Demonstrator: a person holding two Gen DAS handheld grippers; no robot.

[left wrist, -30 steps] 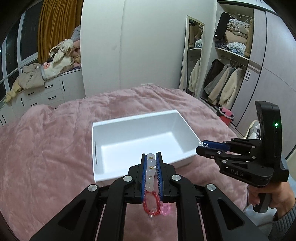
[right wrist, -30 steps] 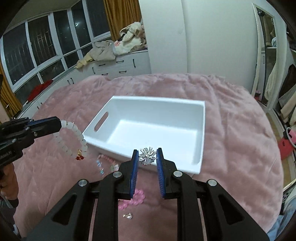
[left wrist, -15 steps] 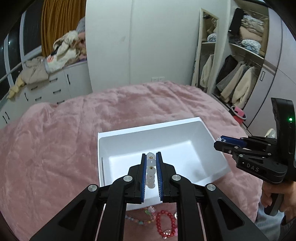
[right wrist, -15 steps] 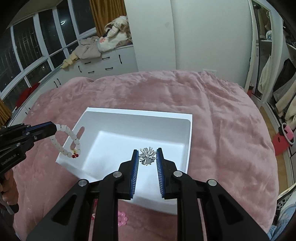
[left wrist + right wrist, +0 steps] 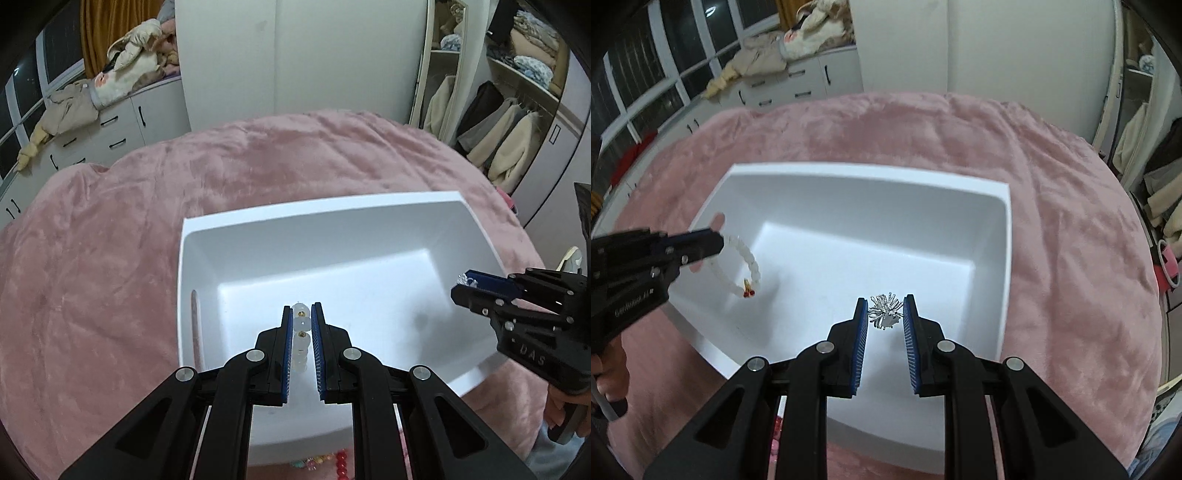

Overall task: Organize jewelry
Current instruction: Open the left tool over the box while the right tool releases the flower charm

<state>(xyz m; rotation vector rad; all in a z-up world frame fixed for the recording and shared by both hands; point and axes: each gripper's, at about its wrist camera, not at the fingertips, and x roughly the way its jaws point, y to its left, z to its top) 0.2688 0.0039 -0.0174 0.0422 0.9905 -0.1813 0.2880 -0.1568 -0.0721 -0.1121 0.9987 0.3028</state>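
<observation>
The left gripper [image 5: 302,320] pinched a white bracelet [image 5: 746,258] over the bin's [image 5: 332,206] left side; the right gripper [image 5: 885,312] clamped a silver brooch [image 5: 884,309] above the bin's middle, on the pink bed [image 5: 1071,221].

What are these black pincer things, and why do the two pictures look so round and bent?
No robot here: a person holds a hand tool with two fingers in each hand. A wide-angle camera on each tool looks along its fingers, which bends the view. One picture comes from the left gripper, the other from the right gripper; each also sees the other tool at its edge. Both hang over a white bin resting on a pink blanket on a bed. The left one pinches a white bead bracelet with a red charm; the right one pinches a spiky silver ornament. More beads lie on the blanket in front of the bin.
</observation>
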